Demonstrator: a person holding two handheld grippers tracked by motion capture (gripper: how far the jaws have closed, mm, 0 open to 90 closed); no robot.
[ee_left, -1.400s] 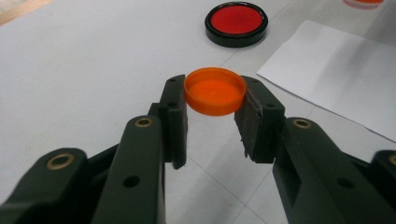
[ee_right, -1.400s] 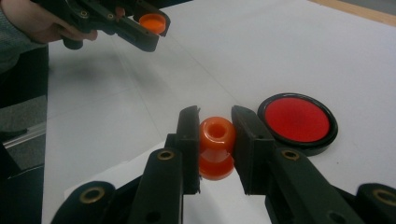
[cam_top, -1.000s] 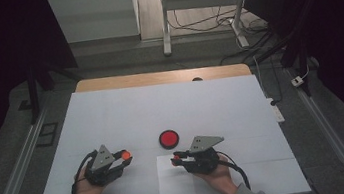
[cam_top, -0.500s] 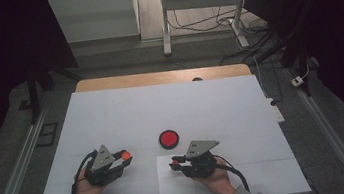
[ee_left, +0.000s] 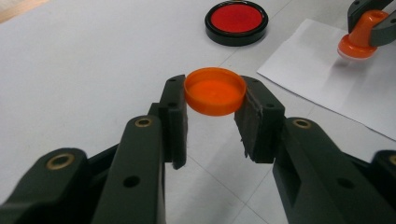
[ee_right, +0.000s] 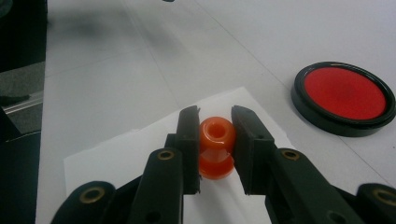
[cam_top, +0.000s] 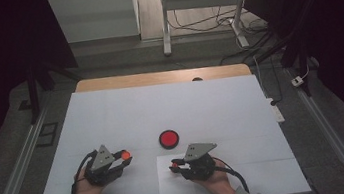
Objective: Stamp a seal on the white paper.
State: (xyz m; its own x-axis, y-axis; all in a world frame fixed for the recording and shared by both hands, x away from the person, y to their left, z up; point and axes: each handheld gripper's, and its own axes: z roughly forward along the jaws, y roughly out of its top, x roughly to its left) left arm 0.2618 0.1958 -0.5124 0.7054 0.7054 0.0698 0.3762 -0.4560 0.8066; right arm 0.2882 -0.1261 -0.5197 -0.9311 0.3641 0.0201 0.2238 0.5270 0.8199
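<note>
Gripping an orange cap: left fingers; an orange stamp: right fingers.

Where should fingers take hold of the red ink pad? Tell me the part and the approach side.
Grip the ink pad by its black rim, coming straight down with the fingers across its width. It lies flat and low on the table, red face up, so only the short outer wall offers opposing sides.
</note>
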